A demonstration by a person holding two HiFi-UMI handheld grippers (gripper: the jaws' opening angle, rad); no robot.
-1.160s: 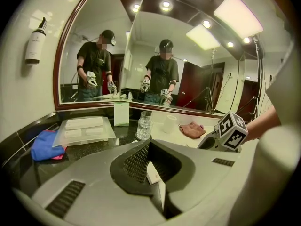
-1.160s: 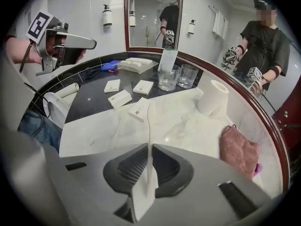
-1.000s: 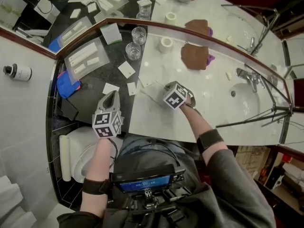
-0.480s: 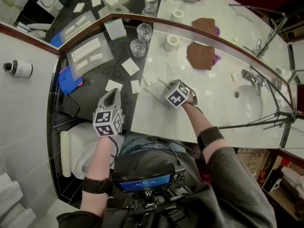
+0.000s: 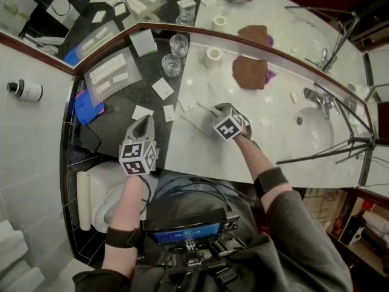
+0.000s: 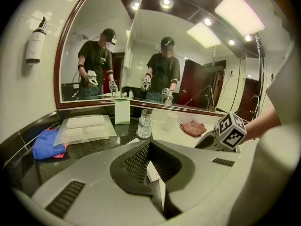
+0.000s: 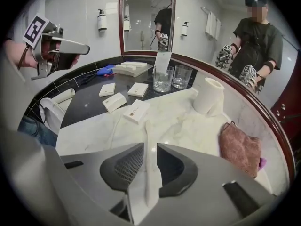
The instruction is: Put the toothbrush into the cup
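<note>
One toothbrush [image 7: 148,173]: slim, white, lying flat on the marble near the roll [image 7: 208,96], between the right gripper [image 7: 149,149] jaws, which have just been opening and stand off it. Two cups [image 7: 163,79], left of the roll. Four small boxes [image 7: 136,111]. One brown cloth [image 7: 240,148]. Left gripper [image 6: 150,149]: jaws together, well apart from the roll.

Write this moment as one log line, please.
right claw: jaws just opening | slim white plastic toothbrush: between them, loose | left claw: shut
</note>
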